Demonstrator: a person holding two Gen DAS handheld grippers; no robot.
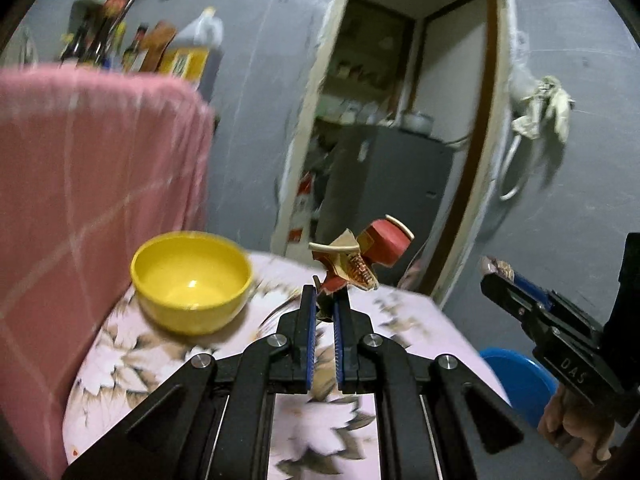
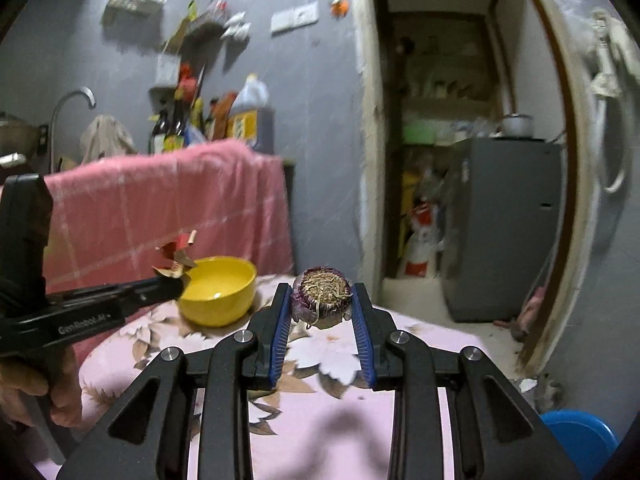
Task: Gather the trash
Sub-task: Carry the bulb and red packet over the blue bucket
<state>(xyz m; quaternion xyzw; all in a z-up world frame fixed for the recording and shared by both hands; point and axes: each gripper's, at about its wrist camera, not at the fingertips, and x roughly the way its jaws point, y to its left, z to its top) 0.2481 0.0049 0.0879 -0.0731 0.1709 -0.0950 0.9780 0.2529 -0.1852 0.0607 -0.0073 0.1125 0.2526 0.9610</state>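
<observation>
Left tool (image 1: 325, 296), black with blue pads, clamped on a crumpled red-and-tan paper wrapper (image 1: 360, 258), scrap sticking up past the fingertips, clear of the surface. Same wrapper (image 2: 176, 256) seen from the right wrist camera at the tip of the left tool (image 2: 176, 280), above the near rim of the bowl. Right tool (image 2: 321, 300) closed on a round purple onion end with a tangled brown root pad (image 2: 321, 294), blue pads pressing on both its sides, held above the surface. Same tool (image 1: 494, 270) entering the left wrist view from the right, a purple-brown scrap at its tip, a hand (image 1: 576, 432) below on its grip. Another hand (image 2: 36, 392) on the left tool's handle.

Beneath both, a pink floral-print cloth-covered surface (image 2: 424, 340). Further back on it, a yellow plastic bowl (image 1: 192, 280), upright. Low right beside the surface, a round blue plastic bin (image 2: 580, 436), partly in view. Behind the bowl, a pink checked cloth (image 1: 88, 184) draped over something. Beyond, bottles and a jug (image 2: 248, 116), grey wall, open doorway with a grey cabinet (image 2: 508, 224) inside.
</observation>
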